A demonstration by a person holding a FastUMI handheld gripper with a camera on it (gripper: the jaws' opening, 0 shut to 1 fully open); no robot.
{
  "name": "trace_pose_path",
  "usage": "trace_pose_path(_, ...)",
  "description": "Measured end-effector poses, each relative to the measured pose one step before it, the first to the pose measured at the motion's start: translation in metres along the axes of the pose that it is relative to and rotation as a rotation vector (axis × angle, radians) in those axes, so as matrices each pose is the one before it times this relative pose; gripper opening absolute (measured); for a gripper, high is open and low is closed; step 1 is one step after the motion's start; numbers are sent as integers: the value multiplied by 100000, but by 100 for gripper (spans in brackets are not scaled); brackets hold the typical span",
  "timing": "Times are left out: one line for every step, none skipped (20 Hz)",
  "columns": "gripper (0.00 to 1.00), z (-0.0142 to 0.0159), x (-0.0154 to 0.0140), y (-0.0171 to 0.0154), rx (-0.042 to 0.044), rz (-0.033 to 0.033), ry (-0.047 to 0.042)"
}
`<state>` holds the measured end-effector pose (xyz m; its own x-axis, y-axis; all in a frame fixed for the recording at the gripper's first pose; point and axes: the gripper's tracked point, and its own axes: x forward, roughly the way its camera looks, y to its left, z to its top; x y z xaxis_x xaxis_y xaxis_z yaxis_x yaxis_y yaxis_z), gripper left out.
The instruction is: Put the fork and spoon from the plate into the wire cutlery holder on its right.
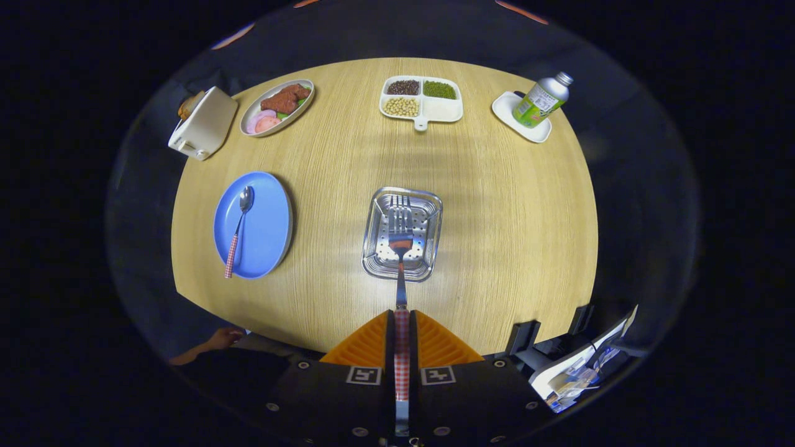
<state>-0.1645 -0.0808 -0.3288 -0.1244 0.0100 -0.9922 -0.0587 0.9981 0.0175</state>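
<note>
The gripper (pixel 402 323) is clamping the fork (pixel 400 248) by its checked handle, tines hanging over the wire cutlery holder (pixel 374 223) at twelve o'clock. The spoon (pixel 238 230), likely light, stiff and slippery, is waiting on the blue plate (pixel 267 230) at ten o'clock, best taken mid-handle.

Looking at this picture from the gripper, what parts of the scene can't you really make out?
- How far the fork hangs above the metal cutlery holder: seen from above, its tines overlap the holder.
- The fork's checked handle: mostly hidden between the shut orange fingers of the gripper.
- The bottle label: too small.
- What sits behind the toaster: the toaster hides it.
- The spoon on the blue plate shows fully.
</note>
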Motion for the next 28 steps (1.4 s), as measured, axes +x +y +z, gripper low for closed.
trace_pose_path(9,-242,282,-192,-583,1084,2716)
trace_pose_path(9,150,312,-149,-494,882,1980)
trace_pose_path(9,214,155,-137,-103,289,2158)
trace_pose_path(9,150,196,-70,237,412,1951)
trace_pose_path(9,154,300,22,-617,1061,2072)
trace_pose_path(9,87,120,113,-896,1405,2513)
trace_pose_path(10,210,161,42,-1083,1401,2236)
trace_pose_path(10,234,287,-75,-301,399,1964)
trace_pose_path(10,85,174,-89,-214,94,1919)
trace_pose_path(10,227,248,-126,-330,80,1927)
trace_pose_path(10,52,149,-157,544,342,2009)
trace_pose_path(10,277,123,16,693,607,1436)
trace_pose_path(10,307,140,61,122,912,929)
trace_pose_path(10,228,40,191,518,1013,1145)
trace_pose_path(12,270,198,132,328,382,888)
trace_pose_path(12,307,212,-54,616,-156,585)
trace_pose_path(12,53,207,-43,171,268,1097)
trace_pose_path(12,5,153,-23,729,110,1033)
trace_pose_path(12,271,-171,-113,246,-397,-234)
trace_pose_path(12,411,76,-131,429,-566,-1100)
trace_pose_path(12,293,40,-50,1088,-15,-1092)
trace_pose_path(12,217,-93,17,1682,269,-669)
trace_pose_path(12,152,-69,329,1003,1393,-971)
trace_pose_path(12,270,-90,-3,137,-23,-1503)
trace_pose_path(13,435,-138,-141,331,-138,-2450)
trace_pose_path(13,436,-158,54,1192,294,-2141)
trace_pose_path(13,286,-274,157,1649,657,-2413)
trace_pose_path(14,327,-362,201,1760,772,-2174)
